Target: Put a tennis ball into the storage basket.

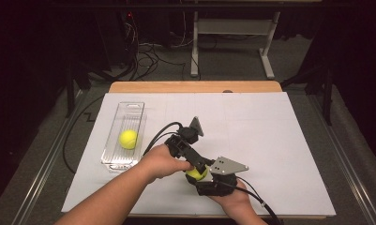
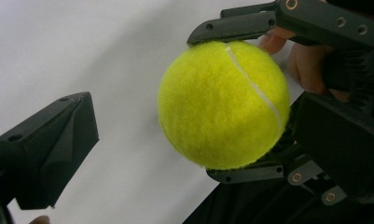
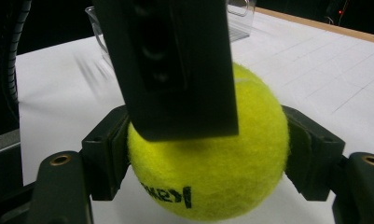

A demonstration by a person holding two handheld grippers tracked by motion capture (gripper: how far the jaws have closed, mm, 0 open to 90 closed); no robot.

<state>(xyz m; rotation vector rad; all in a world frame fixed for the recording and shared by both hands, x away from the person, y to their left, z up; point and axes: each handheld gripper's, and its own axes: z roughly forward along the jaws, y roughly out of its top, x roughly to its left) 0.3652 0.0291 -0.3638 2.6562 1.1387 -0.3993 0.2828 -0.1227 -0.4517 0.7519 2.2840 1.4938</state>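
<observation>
Nearest the person, the right gripper (image 1: 202,177) is clamped on a tennis ball (image 1: 197,173), one jaw on each side of it, holding it just above the white sheet (image 1: 279,154) at the near middle of the table. That grip looks meant to present the ball steady for the other hand. The left gripper (image 1: 199,165) comes in over it from the left with its jaws apart; no pad presses the ball, so this reads as the start of a handover, not yet a take.

The right gripper view shows both its pads (image 3: 111,154) sunk slightly into the felt and black lettering low on the ball (image 3: 208,163); one jaw of the left gripper hangs right in front, covering the ball's top. The left gripper view gives the other side: the ball (image 2: 222,102) with its white seam, pinched top and bottom by the right gripper's jaws, and its own left jaw well clear of the felt. Its other jaw is out of frame there.

Farther left, a clear tray (image 1: 124,136) lies lengthwise on the sheet with a second ball (image 1: 128,139) inside, likely where the held one is bound. The high view alone lays out that spacing.
</observation>
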